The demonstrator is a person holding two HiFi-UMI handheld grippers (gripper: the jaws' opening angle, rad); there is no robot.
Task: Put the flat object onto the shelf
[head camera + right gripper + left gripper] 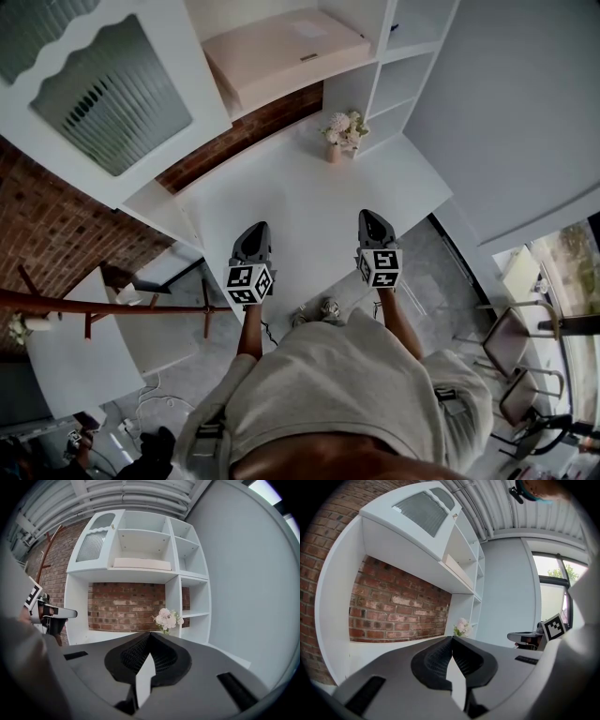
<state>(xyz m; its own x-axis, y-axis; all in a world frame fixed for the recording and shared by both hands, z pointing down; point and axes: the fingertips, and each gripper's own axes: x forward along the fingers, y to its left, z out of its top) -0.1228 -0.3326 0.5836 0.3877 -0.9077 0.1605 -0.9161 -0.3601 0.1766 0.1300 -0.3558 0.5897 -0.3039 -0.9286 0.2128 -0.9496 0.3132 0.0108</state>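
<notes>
Flat pink box (286, 52) lies on upper shelf (136, 576) of white cabinet. Below, we hold forearms out, both grippers side by side over white desktop (309, 183), pointing nearly level at cabinet. Left gripper (259, 228) and right gripper (368, 217) both have jaws together, empty. Flower vase (343, 133) stands beyond right gripper.

In the right gripper view the right gripper (150, 634) hides most of the vase (334, 154) beneath the flowers (168, 618). The cabinet door (103, 89) runs off the head view's top-left corner.

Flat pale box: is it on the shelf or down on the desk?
On the shelf: the flat pale box lies on its board, above the brick wall.
</notes>
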